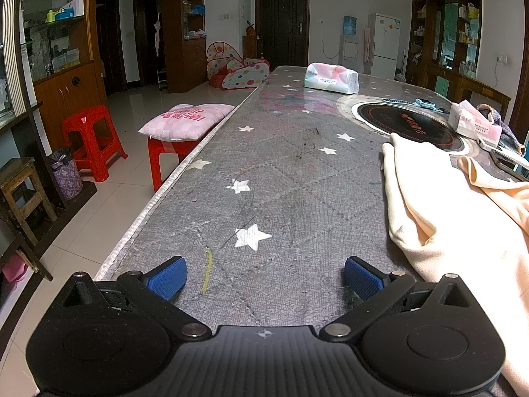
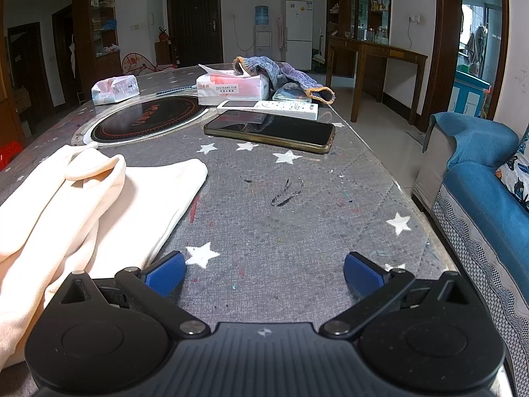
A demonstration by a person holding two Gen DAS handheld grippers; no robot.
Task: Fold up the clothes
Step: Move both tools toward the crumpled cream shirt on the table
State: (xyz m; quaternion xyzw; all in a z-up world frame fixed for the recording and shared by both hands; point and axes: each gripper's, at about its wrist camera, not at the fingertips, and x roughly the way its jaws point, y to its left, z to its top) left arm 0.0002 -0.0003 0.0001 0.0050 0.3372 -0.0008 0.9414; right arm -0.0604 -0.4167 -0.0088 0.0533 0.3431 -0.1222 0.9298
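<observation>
Your left gripper (image 1: 265,278): jaws spread wide, nothing between, over bare table cover (image 1: 281,178). Your right gripper (image 2: 264,274): jaws likewise spread, empty. Cream garment (image 2: 99,205) lies rumpled on table between both grippers, just beside right gripper's left finger. Phone (image 2: 269,130) lies beyond, well apart.

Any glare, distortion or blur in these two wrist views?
Left wrist: fisheye bends the cabinet, window light reflects off the induction hob, focus sharp. Right wrist: phone screen mirrors the remote; window at right is bright, edges curved.
</observation>
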